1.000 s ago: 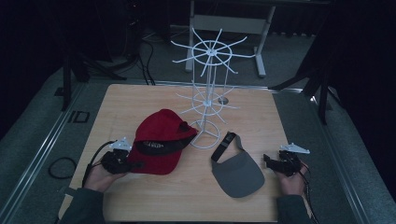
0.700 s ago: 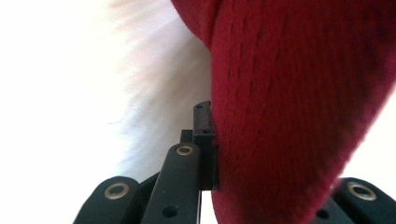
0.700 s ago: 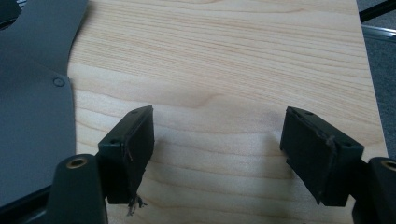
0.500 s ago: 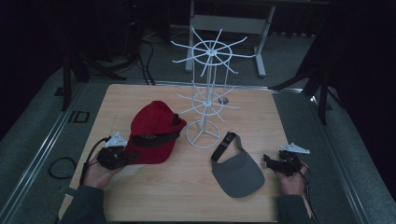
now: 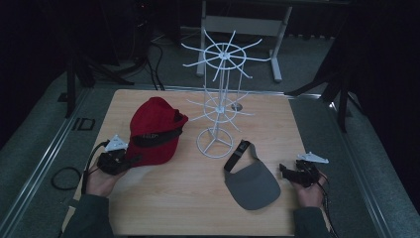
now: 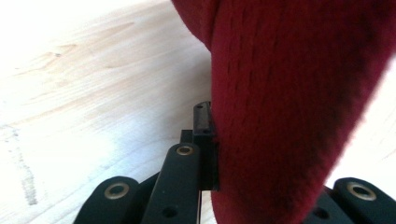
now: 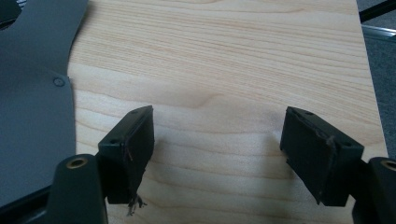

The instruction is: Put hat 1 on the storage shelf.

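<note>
My left gripper (image 5: 130,159) has its jaws pinched on the brim of the red cap (image 5: 156,130); in the left gripper view the red cloth (image 6: 285,107) sits right against the one jaw pad I can see, the other jaw hidden behind it. The cap stands tipped up just ahead of that gripper, crown leaning toward the white wire rack (image 5: 218,106), which is near but apart from it. I judge the cap light and soft in the crown, likely to sag and swing when lifted; the brim reads stiffer, so it is the sensible place to hold, and the fabric nap should not slip much. It is deep red with a dark band or strap across the side. My right gripper (image 5: 289,171) rests low on the wooden table (image 5: 173,198) with its jaws spread wide and nothing between them; bare wood shows in the gap. The grey visor (image 5: 252,186) lies flat just beside it, toward the rack, its black strap pointing at the rack base. The visor also looks light, with a flat, stiff brim.
</note>
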